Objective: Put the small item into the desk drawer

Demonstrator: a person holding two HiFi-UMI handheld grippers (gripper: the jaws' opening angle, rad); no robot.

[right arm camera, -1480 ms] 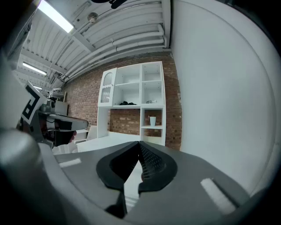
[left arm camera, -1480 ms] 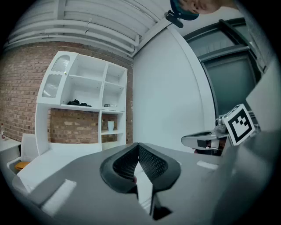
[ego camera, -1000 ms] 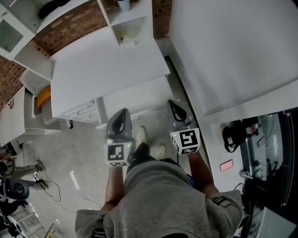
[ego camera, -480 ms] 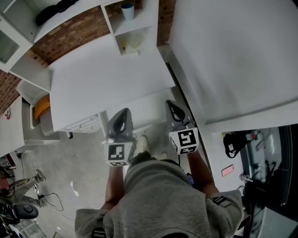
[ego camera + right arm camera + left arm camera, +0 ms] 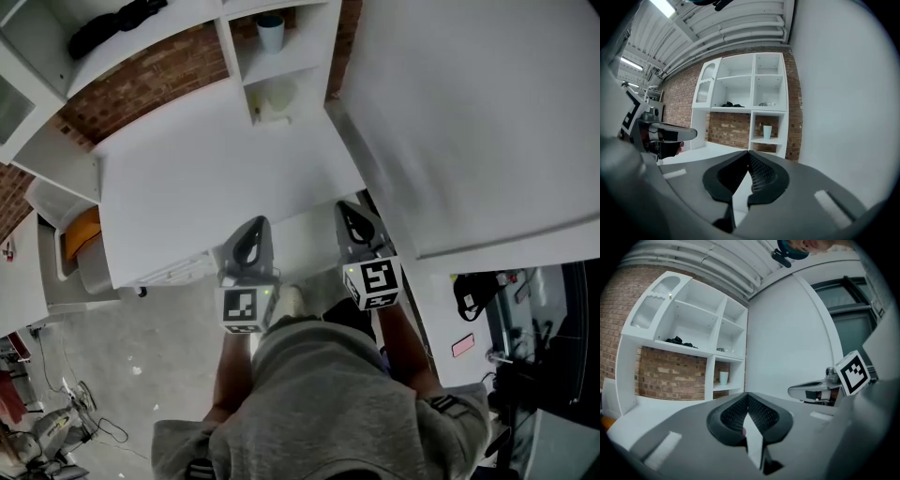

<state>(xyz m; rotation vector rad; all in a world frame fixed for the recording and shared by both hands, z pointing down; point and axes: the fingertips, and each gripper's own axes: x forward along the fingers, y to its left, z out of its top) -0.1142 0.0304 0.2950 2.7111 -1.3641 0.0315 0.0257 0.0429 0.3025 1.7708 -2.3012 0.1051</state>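
Observation:
The white desk (image 5: 206, 169) stands ahead of me, with its drawer fronts (image 5: 173, 270) under the near edge at the left. My left gripper (image 5: 251, 227) (image 5: 748, 401) is level in front of that edge. Its jaws are shut, and a small pinkish item (image 5: 743, 431) shows pinched low between the pads. That item also peeks out at the left gripper (image 5: 670, 136) in the right gripper view. My right gripper (image 5: 349, 210) (image 5: 749, 161) is beside it, shut with nothing between its pads, and it appears again as the right gripper (image 5: 811, 391) in the left gripper view.
A white shelf unit (image 5: 281, 66) against the brick wall rises behind the desk, holding a pale blue cup (image 5: 271, 31) (image 5: 767, 131). A tall white cabinet (image 5: 478, 112) closes off the right side. An orange thing (image 5: 82, 225) sits at the desk's left end, above concrete floor (image 5: 141, 356).
Both grippers have moved together toward the desk, whose front edge now sits just ahead of their tips. The shelf and cup have come further into the head view. Both pairs of jaws stay shut.

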